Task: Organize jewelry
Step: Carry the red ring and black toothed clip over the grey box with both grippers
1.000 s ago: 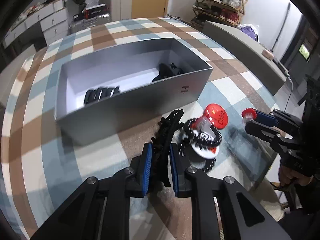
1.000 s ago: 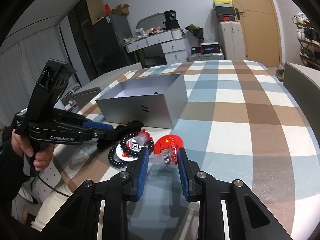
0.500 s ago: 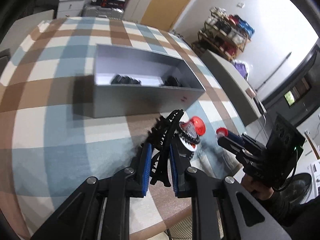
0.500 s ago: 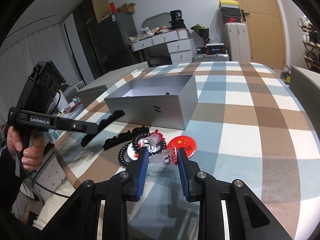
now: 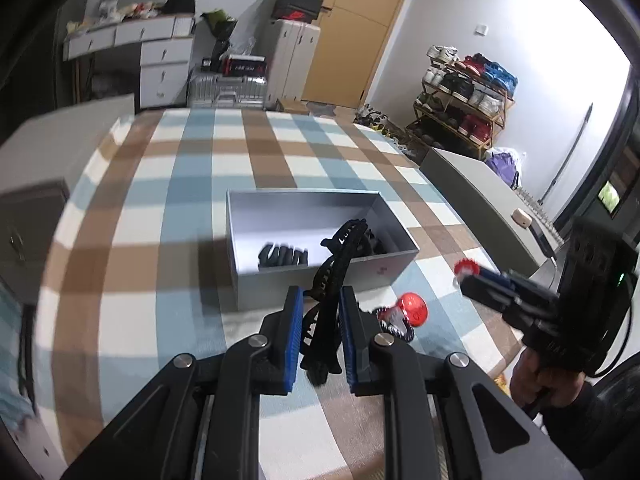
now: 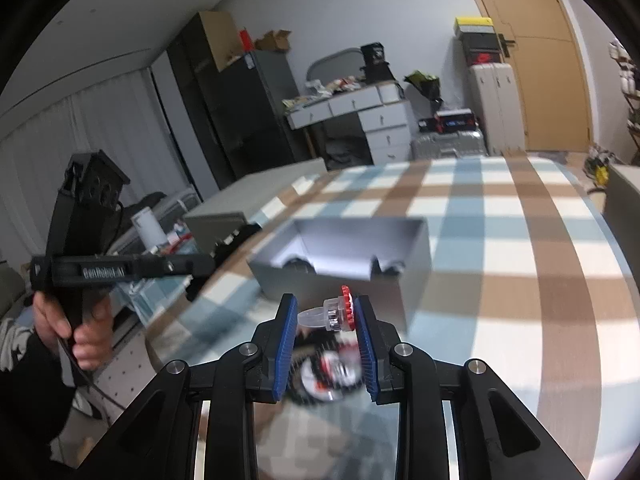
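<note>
**Both grippers loaded, box ahead**

The left gripper (image 5: 318, 328) was clamped narrowly on a black hair clip (image 5: 334, 280), held by its lower end so the toothed length stuck forward, clear of the table and aimed at the grey box (image 5: 320, 280). The right gripper (image 6: 326, 320) pinched a toy ring (image 6: 334, 314) across band and red top, which kept it level above the checked cloth (image 6: 520, 280). The box sat open-topped just ahead of both, dark pieces already inside, likely so each item could be dropped in from above. A red badge (image 5: 414, 309) and coiled ties lay before it.
</note>
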Tool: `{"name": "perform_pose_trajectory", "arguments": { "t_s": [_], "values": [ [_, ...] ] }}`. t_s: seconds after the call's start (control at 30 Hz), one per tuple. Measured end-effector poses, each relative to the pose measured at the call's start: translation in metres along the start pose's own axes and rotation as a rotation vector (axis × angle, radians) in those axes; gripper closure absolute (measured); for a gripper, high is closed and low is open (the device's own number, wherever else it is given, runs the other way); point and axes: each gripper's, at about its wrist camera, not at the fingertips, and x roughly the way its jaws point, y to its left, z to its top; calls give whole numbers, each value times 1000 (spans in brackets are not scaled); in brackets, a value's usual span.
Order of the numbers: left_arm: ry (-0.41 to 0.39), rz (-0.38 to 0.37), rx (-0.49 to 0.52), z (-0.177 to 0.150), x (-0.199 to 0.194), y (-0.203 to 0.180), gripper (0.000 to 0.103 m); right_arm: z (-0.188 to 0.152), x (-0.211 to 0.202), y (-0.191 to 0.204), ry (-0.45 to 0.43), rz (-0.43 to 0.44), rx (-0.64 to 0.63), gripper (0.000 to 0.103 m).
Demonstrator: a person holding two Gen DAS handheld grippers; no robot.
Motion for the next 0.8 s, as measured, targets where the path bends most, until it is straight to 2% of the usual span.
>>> {"name": "perform_pose_trajectory", "arguments": {
  "t_s": [0.2,0.37,0.8],
  "values": [
    [-8,20,63,20,9,-2,90,36,16,6,-28,39,-35,75],
    [0,24,83,35,21,0,90,58,41,4,-8,57,-43,75],
    [94,-25,142,57,61,7,90,74,86,-22,67,44,2,75]
  ]
}}
